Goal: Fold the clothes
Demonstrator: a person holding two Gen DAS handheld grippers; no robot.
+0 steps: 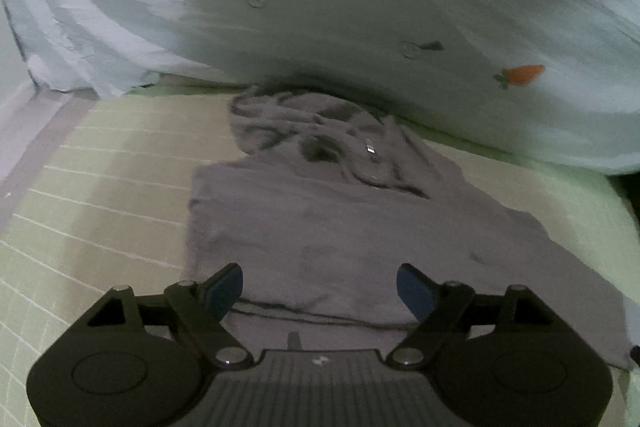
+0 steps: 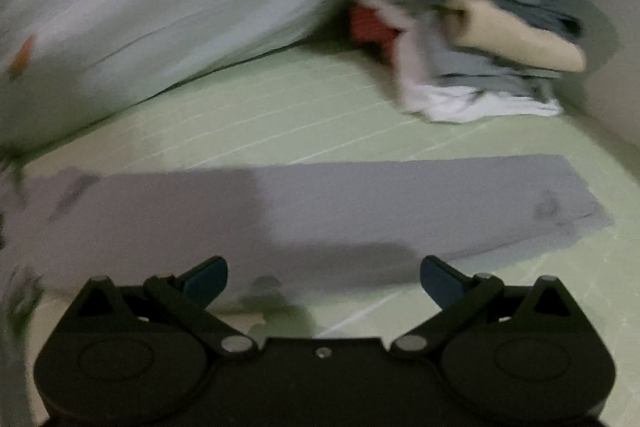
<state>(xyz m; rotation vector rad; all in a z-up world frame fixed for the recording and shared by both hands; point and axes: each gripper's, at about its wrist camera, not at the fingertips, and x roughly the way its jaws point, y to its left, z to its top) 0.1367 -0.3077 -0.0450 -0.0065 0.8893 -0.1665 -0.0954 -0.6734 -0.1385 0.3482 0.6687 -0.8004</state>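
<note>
A grey hooded top (image 1: 320,223) lies flat on the pale green checked sheet (image 1: 100,187), its hood bunched at the far end against a pillow. My left gripper (image 1: 319,287) is open and empty, just above the garment's near hem. In the right wrist view one long grey sleeve (image 2: 320,211) stretches flat across the sheet from left to right. My right gripper (image 2: 324,279) is open and empty, hovering at the sleeve's near edge.
A large pale blue pillow with carrot prints (image 1: 400,7) lies behind the garment; it also shows in the right wrist view (image 2: 160,7). A pile of clothes (image 2: 480,19) sits at the far right of the bed, by the wall.
</note>
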